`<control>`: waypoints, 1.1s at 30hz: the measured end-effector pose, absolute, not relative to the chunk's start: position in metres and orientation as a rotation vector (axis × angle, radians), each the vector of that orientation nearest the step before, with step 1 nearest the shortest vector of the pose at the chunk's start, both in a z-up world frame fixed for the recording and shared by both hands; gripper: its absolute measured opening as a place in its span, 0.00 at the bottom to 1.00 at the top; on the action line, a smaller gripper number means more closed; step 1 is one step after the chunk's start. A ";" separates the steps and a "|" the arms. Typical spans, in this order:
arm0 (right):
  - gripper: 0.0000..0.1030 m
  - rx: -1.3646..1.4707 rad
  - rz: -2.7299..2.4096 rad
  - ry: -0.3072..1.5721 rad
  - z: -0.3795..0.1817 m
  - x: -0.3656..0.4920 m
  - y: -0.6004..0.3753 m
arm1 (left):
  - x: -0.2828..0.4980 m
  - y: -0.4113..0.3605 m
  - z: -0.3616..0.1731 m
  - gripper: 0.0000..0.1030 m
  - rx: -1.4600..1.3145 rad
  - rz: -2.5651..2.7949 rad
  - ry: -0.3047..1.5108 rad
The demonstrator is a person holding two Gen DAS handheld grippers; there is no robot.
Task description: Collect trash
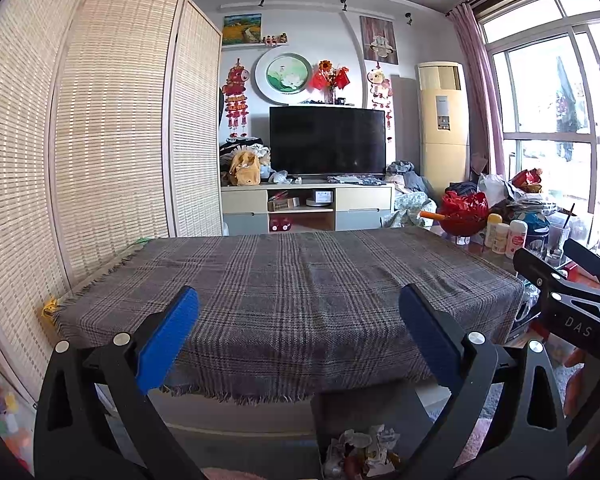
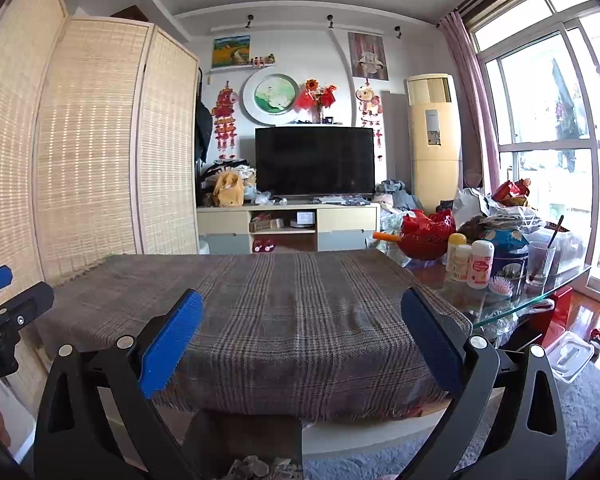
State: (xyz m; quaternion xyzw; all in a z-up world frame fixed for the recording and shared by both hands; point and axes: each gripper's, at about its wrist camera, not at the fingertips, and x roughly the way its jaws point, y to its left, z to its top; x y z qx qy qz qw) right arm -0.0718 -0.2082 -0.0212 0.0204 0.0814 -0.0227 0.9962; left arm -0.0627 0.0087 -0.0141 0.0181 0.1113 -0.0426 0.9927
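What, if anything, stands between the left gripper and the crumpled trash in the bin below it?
Nothing visible does. The left gripper, jaws open, is above the bin; the trash lies uncovered beneath, in front of the table.

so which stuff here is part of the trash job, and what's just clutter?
Job:
- crumpled trash in the dark bin below the table edge
- left gripper, right gripper, jaws open, empty

Clutter:
- plaid cloth
- bottles
- red bowl
- TV
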 end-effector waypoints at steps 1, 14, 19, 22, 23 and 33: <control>0.97 0.041 -0.045 0.163 -0.021 -0.072 -0.208 | -0.063 0.008 -0.014 0.92 0.037 -0.084 0.224; 0.97 0.041 -0.039 0.163 -0.022 -0.073 -0.209 | -0.062 0.008 -0.013 0.92 0.038 -0.092 0.225; 0.97 0.043 -0.036 0.164 -0.022 -0.073 -0.210 | -0.062 0.007 -0.013 0.92 0.037 -0.092 0.224; 0.97 0.046 -0.032 0.164 -0.023 -0.073 -0.210 | -0.063 0.007 -0.013 0.92 0.037 -0.094 0.225; 0.97 0.047 -0.032 0.162 -0.023 -0.073 -0.210 | -0.063 0.007 -0.013 0.92 0.038 -0.094 0.224; 0.97 0.048 -0.037 0.166 -0.024 -0.073 -0.211 | -0.062 0.003 -0.013 0.92 0.052 -0.098 0.230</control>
